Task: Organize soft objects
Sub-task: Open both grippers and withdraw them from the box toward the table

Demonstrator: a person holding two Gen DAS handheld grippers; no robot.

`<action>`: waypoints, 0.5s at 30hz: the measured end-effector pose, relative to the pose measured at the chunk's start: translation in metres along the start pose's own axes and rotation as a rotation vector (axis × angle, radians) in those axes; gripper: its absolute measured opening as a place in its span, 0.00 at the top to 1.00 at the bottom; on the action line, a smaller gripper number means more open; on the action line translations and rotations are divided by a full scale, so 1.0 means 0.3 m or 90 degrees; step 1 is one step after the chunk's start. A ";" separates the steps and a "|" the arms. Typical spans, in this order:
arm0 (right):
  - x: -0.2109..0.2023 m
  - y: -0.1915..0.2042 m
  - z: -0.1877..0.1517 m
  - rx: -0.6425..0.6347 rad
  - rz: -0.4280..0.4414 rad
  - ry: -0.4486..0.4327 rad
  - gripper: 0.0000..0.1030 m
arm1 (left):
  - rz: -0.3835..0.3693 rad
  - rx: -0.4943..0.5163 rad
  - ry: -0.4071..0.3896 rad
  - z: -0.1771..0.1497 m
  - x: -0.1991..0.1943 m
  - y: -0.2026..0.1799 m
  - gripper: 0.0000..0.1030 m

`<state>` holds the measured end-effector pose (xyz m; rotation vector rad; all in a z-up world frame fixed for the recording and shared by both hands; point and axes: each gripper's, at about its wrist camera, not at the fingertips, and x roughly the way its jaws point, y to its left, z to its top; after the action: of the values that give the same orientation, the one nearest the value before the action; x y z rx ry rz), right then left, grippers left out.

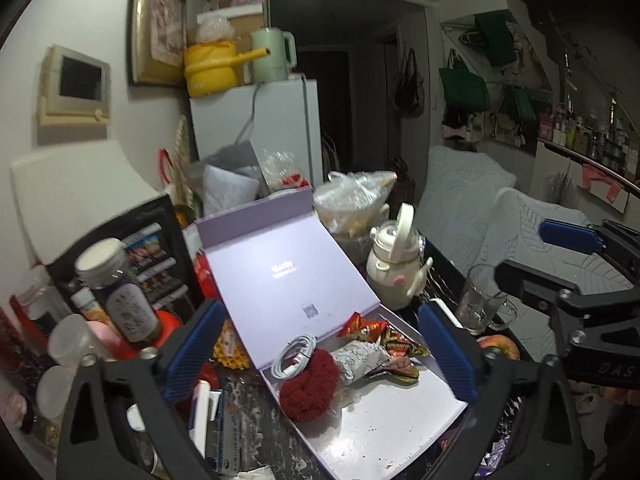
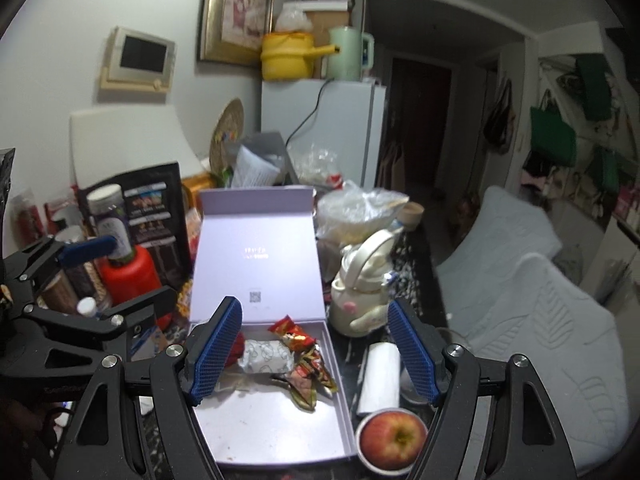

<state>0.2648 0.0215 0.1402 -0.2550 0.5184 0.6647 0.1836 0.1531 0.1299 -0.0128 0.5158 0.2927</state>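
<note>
- Two grippers hover over a lavender gift box (image 1: 360, 432) lying open on a crowded dark tabletop, its lid (image 1: 276, 268) tilted back.
- The left gripper (image 1: 320, 356) has its blue-padded jaws spread wide with nothing between them; they straddle the box.
- The right gripper (image 2: 316, 348) is likewise spread wide and holds nothing, above the box's near half.
- A red fuzzy knitted item (image 1: 308, 388) sits against the box's left wall, touching a coiled white cable (image 1: 294, 354) just behind it.
- A white patterned soft pack (image 2: 266, 356) lies across the middle of the box, beside the red item.
- Several crumpled snack wrappers (image 2: 304, 356) are piled at the pack's right end, toward the right wall.
- The front half of the box floor is bare apart from crumbs.
- Right of the box stand a cream kettle-shaped bottle (image 2: 360, 296), a white roll (image 2: 380, 376) and an apple (image 2: 394, 438) in a small dish.
- A glass mug (image 1: 480, 300) stands near the bottle in the left wrist view.
</note>
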 end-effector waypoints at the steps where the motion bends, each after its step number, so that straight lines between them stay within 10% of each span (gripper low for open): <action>1: -0.035 0.002 -0.002 0.000 -0.005 -0.008 0.25 | -0.002 0.002 -0.011 0.000 -0.025 -0.003 0.01; 15: -0.437 0.033 -0.128 0.022 -0.048 -0.072 0.14 | -0.045 0.019 -0.068 -0.072 -0.343 -0.064 0.01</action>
<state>0.1565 -0.0538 0.1773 -0.2028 0.4096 0.5920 0.0932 0.1049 0.1600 0.0134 0.4120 0.2145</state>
